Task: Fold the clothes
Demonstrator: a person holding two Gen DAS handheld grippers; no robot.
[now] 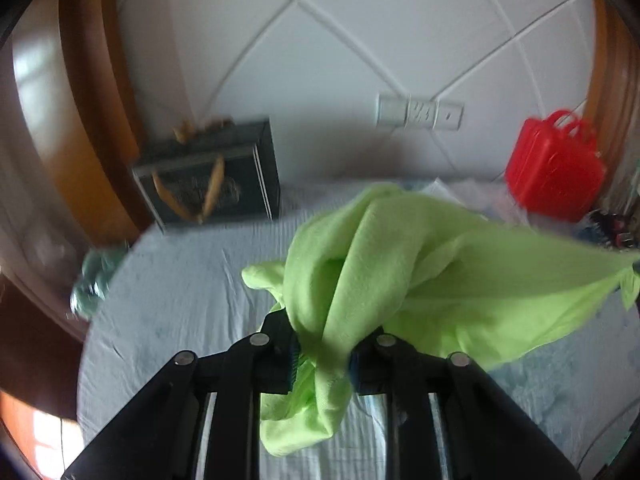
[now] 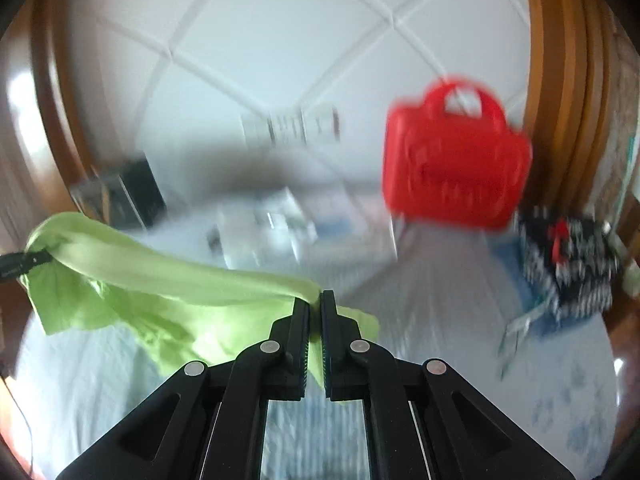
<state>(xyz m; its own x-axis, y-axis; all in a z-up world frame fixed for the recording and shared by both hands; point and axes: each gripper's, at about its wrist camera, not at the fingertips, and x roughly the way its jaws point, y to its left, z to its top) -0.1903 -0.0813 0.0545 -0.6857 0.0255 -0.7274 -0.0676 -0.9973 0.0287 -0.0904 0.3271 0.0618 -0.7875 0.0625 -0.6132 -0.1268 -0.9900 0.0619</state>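
Note:
A light green garment (image 1: 420, 264) hangs stretched in the air between both grippers, above a bed with a pale blue sheet (image 1: 180, 300). My left gripper (image 1: 322, 354) is shut on a bunched part of it, and loose folds hang below the fingers. My right gripper (image 2: 315, 320) is shut on the other end of the garment (image 2: 160, 280). The left gripper (image 2: 16, 266) shows at the far left edge of the right wrist view, holding the far end. The right wrist view is blurred by motion.
A red plastic case (image 1: 556, 168) stands at the back right by the white padded headboard (image 1: 320, 60). A dark box (image 1: 212, 176) sits at the back left. A black patterned item (image 2: 568, 264) lies on the right. A teal cloth (image 1: 94, 276) lies at the bed's left edge.

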